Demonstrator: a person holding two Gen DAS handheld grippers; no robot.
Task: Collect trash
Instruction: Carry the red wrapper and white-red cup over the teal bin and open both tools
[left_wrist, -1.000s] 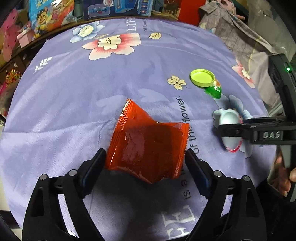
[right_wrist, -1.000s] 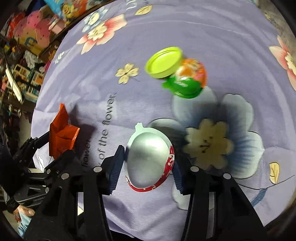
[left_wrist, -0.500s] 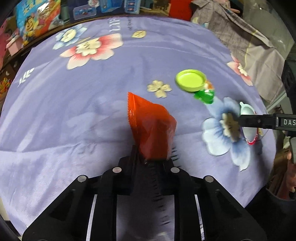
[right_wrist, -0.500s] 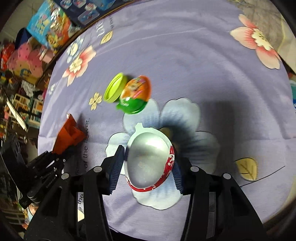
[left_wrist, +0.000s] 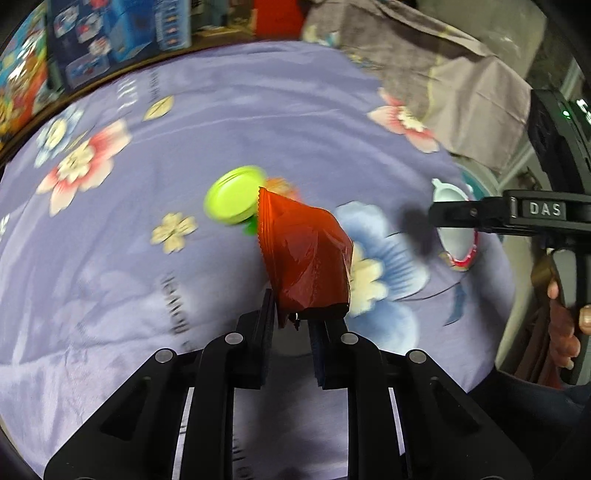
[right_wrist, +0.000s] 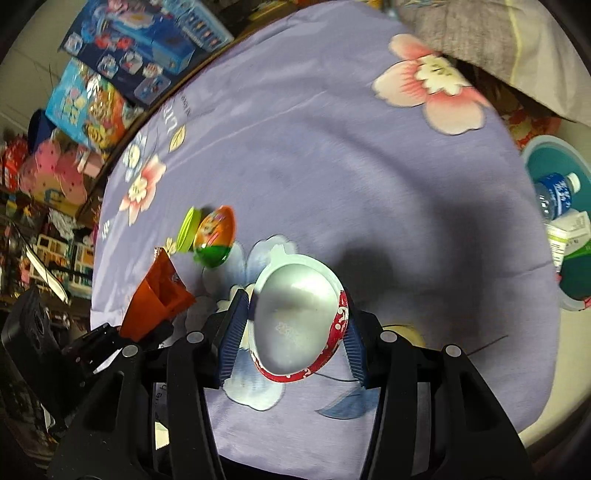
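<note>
Both loads have lifted off the table since a second ago: left tongs (left_wrist: 291, 325) pinch the crinkled red foil wrapper (left_wrist: 306, 254), right tongs (right_wrist: 291, 321) clamp the white egg-shaped plastic shell (right_wrist: 295, 321). Keep both grips firm toward the teal bin (right_wrist: 554, 162) far right.

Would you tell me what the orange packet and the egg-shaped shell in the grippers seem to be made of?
Orange packet: thin glossy plastic film, probably; it creases sharply and has a serrated edge. Egg-shaped shell: smooth moulded plastic with a flat rim and soft sheen, likely; a red printed band edges it.
</note>
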